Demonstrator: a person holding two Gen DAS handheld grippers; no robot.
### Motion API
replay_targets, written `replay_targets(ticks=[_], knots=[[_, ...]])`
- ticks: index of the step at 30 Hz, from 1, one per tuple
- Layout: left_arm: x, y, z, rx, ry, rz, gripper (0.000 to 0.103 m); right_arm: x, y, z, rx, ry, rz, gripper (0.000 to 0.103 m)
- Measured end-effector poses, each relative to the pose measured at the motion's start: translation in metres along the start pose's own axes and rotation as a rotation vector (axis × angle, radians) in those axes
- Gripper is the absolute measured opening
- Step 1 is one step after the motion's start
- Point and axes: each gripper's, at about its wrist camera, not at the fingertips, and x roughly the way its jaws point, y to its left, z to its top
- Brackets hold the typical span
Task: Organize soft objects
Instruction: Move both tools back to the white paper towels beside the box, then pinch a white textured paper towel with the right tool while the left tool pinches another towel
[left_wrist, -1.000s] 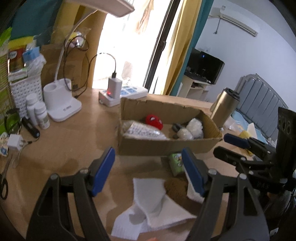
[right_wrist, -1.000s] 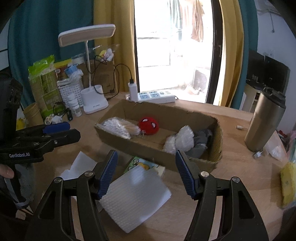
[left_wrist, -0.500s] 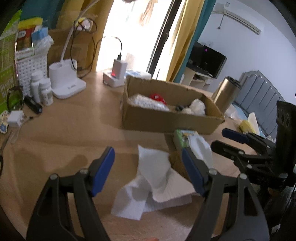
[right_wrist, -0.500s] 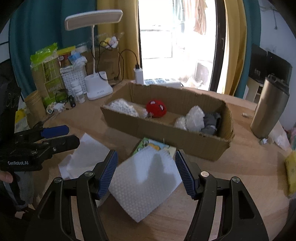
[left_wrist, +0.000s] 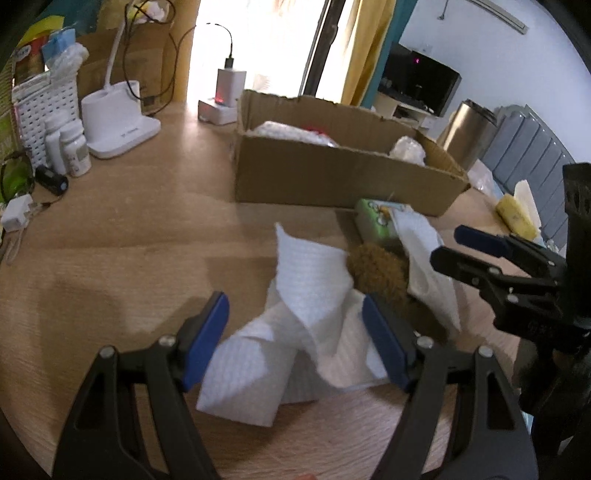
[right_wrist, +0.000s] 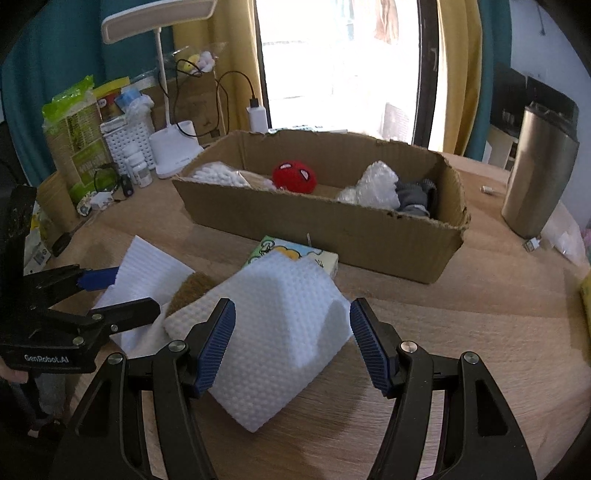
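A crumpled white cloth (left_wrist: 295, 332) lies on the wooden table between the fingers of my open left gripper (left_wrist: 295, 343). A second white textured cloth (right_wrist: 284, 332) lies draped over a brown fuzzy thing (left_wrist: 376, 269) and a green tissue pack (right_wrist: 291, 253), between the fingers of my open right gripper (right_wrist: 291, 339). The right gripper also shows at the right of the left wrist view (left_wrist: 469, 251). Behind stands a cardboard box (right_wrist: 332, 225) holding a red plush ball (right_wrist: 294, 176), white fluffy things (right_wrist: 376, 184) and a grey soft item (right_wrist: 415, 195).
A steel tumbler (right_wrist: 539, 173) stands right of the box. A white lamp base (left_wrist: 118, 125), small bottles (left_wrist: 70, 144), a white basket (left_wrist: 37, 110), a power strip with charger (left_wrist: 225, 99) and cables crowd the left and back. A yellow item (left_wrist: 515, 218) lies at far right.
Both grippers have moved down and closer to the table. The white cloths now sit between their open fingers. The box looks farther off.
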Motion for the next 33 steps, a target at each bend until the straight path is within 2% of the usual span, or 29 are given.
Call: replay_targets(ticks=[6, 17, 22, 26, 27, 30, 33], knots=[[0.009, -0.006, -0.004, 0.043, 0.039, 0.025, 0.077, 0.008, 0.002, -0.003, -0.008, 0.023, 0.009, 0.068], [0.013, -0.02, -0.008, 0.138, 0.046, 0.081, 0.074, 0.014, -0.006, -0.008, 0.03, 0.043, 0.043, 0.068], [0.014, -0.026, -0.01, 0.177, 0.047, 0.093, 0.053, 0.015, -0.008, -0.008, 0.043, 0.052, 0.075, 0.063], [0.013, -0.032, -0.013, 0.207, 0.042, 0.079, 0.035, 0.012, -0.004, -0.01, 0.031, 0.047, 0.104, 0.043], [0.013, -0.033, -0.013, 0.209, 0.042, 0.075, 0.027, 0.011, -0.002, -0.01, 0.025, 0.044, 0.11, 0.037], [0.01, -0.037, -0.015, 0.212, 0.047, 0.045, 0.025, 0.009, 0.001, -0.011, 0.011, 0.033, 0.119, 0.023], [0.005, -0.042, -0.019, 0.228, 0.033, 0.037, 0.024, 0.006, 0.001, -0.011, 0.009, 0.02, 0.115, 0.015]])
